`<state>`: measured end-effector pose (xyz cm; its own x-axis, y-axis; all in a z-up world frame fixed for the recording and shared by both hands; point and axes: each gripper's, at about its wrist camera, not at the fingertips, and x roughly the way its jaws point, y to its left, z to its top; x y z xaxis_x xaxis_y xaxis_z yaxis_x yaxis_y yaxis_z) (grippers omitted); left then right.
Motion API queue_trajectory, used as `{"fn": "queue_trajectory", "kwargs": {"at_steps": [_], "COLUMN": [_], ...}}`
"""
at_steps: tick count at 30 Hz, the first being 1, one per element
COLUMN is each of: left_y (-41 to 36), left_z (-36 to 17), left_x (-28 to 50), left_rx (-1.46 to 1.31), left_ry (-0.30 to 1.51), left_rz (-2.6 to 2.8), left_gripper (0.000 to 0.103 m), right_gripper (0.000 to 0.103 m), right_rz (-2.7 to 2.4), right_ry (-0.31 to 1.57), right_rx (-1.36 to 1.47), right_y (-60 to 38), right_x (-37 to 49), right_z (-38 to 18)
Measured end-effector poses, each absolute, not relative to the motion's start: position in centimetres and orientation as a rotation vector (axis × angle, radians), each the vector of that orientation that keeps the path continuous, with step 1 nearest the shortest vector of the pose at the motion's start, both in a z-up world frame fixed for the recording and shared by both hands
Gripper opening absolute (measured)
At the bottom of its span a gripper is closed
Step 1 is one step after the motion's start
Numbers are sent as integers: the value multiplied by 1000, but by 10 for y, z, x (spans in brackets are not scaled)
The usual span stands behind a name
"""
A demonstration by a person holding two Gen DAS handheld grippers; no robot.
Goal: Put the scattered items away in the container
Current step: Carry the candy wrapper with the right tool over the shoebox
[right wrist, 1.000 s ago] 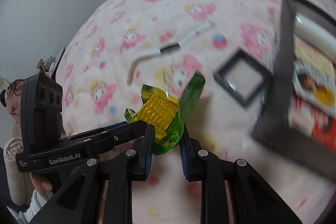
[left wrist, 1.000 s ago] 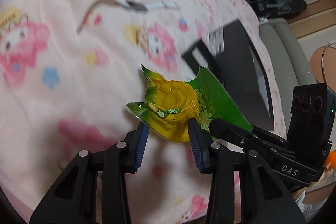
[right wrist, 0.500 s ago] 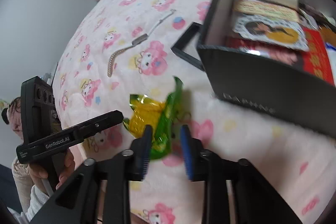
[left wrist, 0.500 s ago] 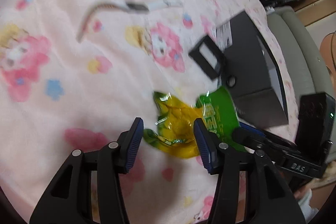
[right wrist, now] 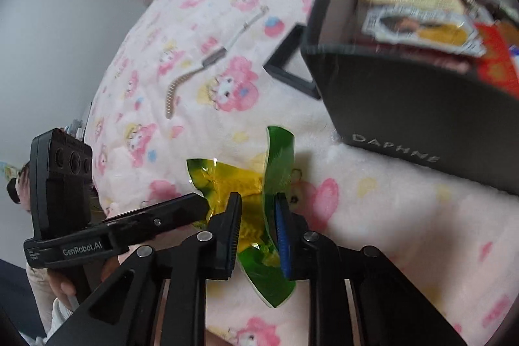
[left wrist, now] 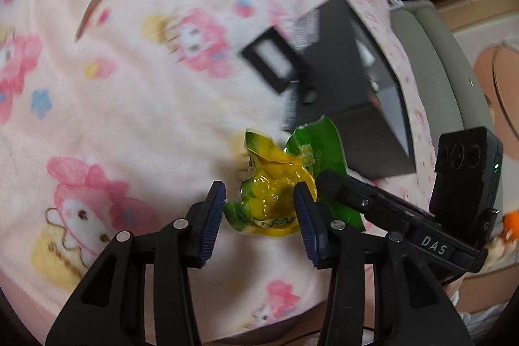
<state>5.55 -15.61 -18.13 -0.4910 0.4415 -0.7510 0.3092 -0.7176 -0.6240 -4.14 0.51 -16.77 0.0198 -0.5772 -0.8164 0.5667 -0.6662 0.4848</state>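
Corn snack packet (left wrist: 275, 193), near the black box (right wrist: 405, 106) on the blanket: light, crinkly, slippery film, best pinched at its flat green edge; both grippers' jaws have just been closing, right gripper (right wrist: 258, 229) clamping it, left gripper (left wrist: 259, 216) straddling it.

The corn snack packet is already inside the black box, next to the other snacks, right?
No. The corn snack packet is not in the black box; it lies on the pink blanket in front of it, as the right wrist view shows. Other snacks are inside.
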Motion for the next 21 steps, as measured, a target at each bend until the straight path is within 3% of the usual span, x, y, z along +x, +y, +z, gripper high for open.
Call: {"fn": "queue_trajectory", "kwargs": {"at_steps": [11, 21], "left_y": [-102, -23], "left_z": [-82, -72], "left_x": [24, -86], "left_rx": [-1319, -1300], "left_ry": [-924, -715], "left_rz": [2413, 2324], "left_gripper": [43, 43], "right_gripper": [17, 17], "right_rz": [-1899, -2117], "right_ry": [-189, -240], "right_rx": [1257, 1225], "right_y": [64, 146], "right_x": [-53, -115], "right_z": [-84, -64]}}
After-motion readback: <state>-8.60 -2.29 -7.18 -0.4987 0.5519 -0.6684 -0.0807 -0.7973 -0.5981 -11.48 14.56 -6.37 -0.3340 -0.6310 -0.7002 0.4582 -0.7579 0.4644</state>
